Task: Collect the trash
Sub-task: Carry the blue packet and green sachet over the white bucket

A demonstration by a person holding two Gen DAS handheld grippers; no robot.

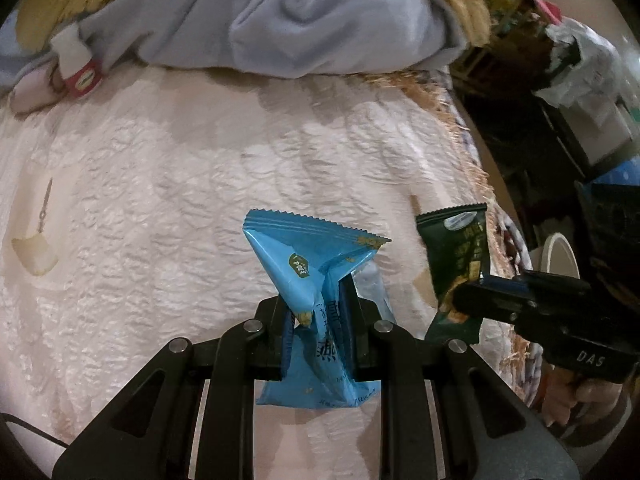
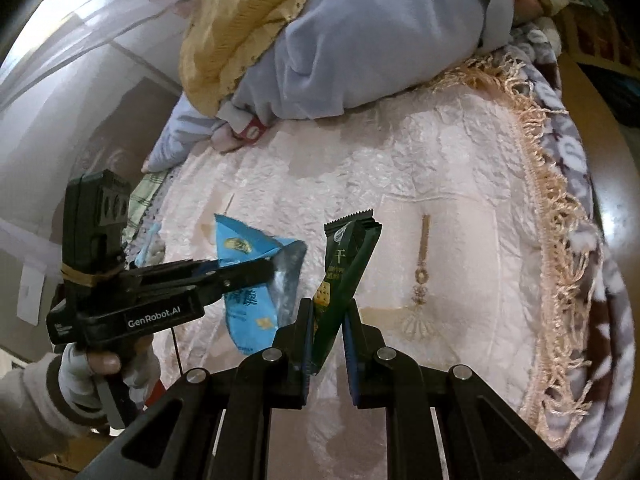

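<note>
Both pickups done: my left gripper (image 1: 318,312) clamps the crinkled blue foil snack wrapper (image 1: 304,264), my right gripper (image 2: 328,320) the dark green one (image 2: 346,256), above the pink bedspread (image 2: 460,184). Disposal remains; no bin identifiable.

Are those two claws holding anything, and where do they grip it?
Yes. The left claw pinches a blue snack wrapper across its crumpled middle. The right claw pinches a dark green wrapper near its lower end.
</note>
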